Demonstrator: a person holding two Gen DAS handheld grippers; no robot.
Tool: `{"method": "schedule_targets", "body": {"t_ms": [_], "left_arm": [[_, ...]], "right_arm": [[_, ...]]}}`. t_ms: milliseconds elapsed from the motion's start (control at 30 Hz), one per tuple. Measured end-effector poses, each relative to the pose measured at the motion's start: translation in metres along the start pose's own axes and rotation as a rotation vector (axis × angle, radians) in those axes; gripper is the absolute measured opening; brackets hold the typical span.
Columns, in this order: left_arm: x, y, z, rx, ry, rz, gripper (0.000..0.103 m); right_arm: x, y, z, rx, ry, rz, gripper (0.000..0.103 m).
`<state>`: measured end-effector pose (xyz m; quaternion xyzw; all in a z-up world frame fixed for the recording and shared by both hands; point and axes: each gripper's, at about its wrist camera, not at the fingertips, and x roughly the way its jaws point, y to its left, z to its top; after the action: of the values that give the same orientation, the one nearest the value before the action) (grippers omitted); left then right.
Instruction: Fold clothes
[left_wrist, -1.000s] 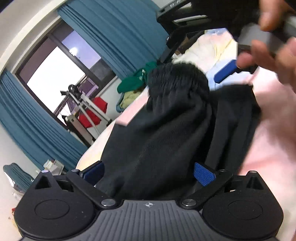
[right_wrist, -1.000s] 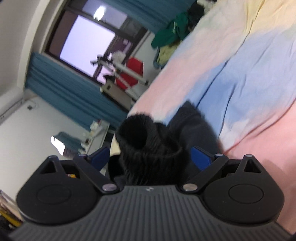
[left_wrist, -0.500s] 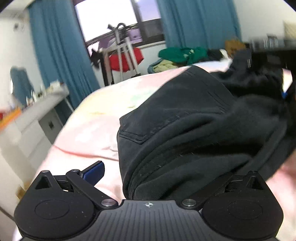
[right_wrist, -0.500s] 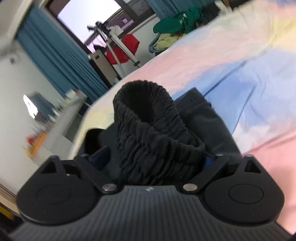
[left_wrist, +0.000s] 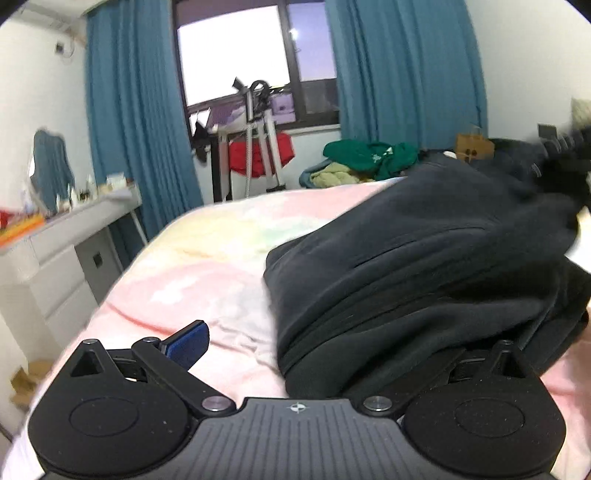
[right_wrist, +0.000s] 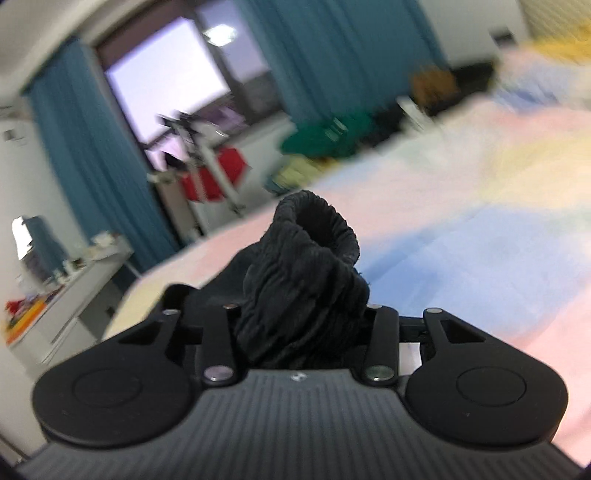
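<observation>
One bunched, ribbed black garment (right_wrist: 306, 280)

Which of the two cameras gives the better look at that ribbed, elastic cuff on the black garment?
The right wrist view. The ribbed cuff stands bunched between the closing jaws of the right gripper, its gathers sharp. The left wrist view shows mostly smooth black cloth, with that end blurred at the far right.

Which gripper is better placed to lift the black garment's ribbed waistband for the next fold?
Right. The right gripper is closing with the ribbed waistband between its fingers; the left gripper stands open.
</observation>
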<state>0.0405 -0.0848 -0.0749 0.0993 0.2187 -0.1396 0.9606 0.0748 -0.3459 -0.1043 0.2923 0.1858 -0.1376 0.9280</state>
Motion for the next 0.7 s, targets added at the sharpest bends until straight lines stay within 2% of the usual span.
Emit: {"method": "schedule_targets", "body": {"t_ms": [67,133,267,367,433,500,633,700], "left_arm": [[0.006,0.006,-0.003,-0.042,0.043,-0.015,0.103],[0.011,0.012,-0.007,-0.08,0.089,-0.023,0.103],[0.009,0.026,-0.011,-0.138,0.12,-0.033,0.103],[0.008,0.033,-0.013,-0.161,0.135,-0.031,0.103],[0.011,0.036,-0.013,-0.172,0.143,-0.035,0.103],[0.01,0.037,-0.013,-0.178,0.148,-0.037,0.103],[0.012,0.041,-0.015,-0.219,0.179,-0.058,0.103],[0.014,0.044,-0.016,-0.235,0.191,-0.067,0.103]], "right_arm": [[0.018,-0.021,-0.004,0.09,0.118,-0.042,0.044],[0.021,-0.026,-0.005,0.114,0.146,-0.046,0.046],[0.012,-0.011,-0.004,0.007,0.134,-0.05,0.05],[0.004,-0.011,-0.003,-0.014,0.153,-0.071,0.068],[0.005,-0.018,-0.001,0.014,0.195,-0.08,0.094],[0.011,-0.028,0.001,0.065,0.254,-0.079,0.091],[0.028,-0.05,-0.001,0.208,0.394,-0.003,0.091],[0.032,-0.047,-0.003,0.201,0.419,0.021,0.091]]}}
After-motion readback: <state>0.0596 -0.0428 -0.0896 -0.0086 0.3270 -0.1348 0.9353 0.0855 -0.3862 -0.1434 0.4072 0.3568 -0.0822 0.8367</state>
